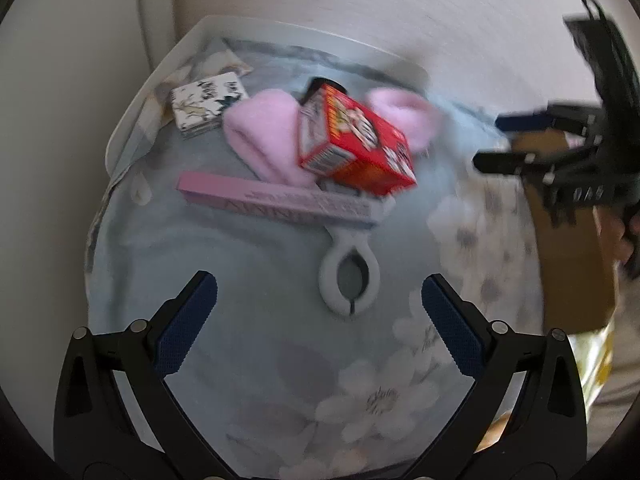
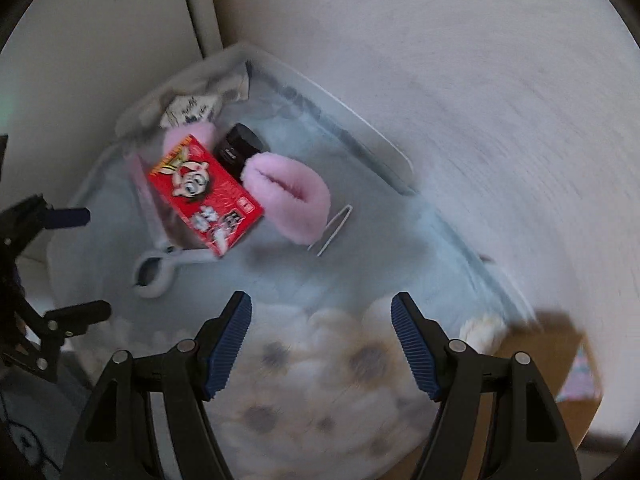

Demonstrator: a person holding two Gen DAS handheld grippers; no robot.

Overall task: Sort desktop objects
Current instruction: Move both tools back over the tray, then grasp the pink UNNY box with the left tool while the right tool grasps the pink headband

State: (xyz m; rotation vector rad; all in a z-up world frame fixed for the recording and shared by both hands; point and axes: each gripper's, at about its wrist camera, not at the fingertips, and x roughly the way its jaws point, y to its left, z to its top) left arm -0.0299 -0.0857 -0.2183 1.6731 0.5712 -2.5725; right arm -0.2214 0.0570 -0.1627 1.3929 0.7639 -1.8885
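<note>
Centrally, red box [image 1: 356, 140] lies over pink fluffy item [image 1: 260, 136], poss. earmuffs; left gripper [image 1: 318, 292] and right gripper [image 2: 320, 316] both spread, empty.

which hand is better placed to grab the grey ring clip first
Left, probably. The grey ring clip lies just ahead of the open left tongs, nearly centred between them. From the right tongs, also open, it sits well off to the side, partly under the red box.
</note>
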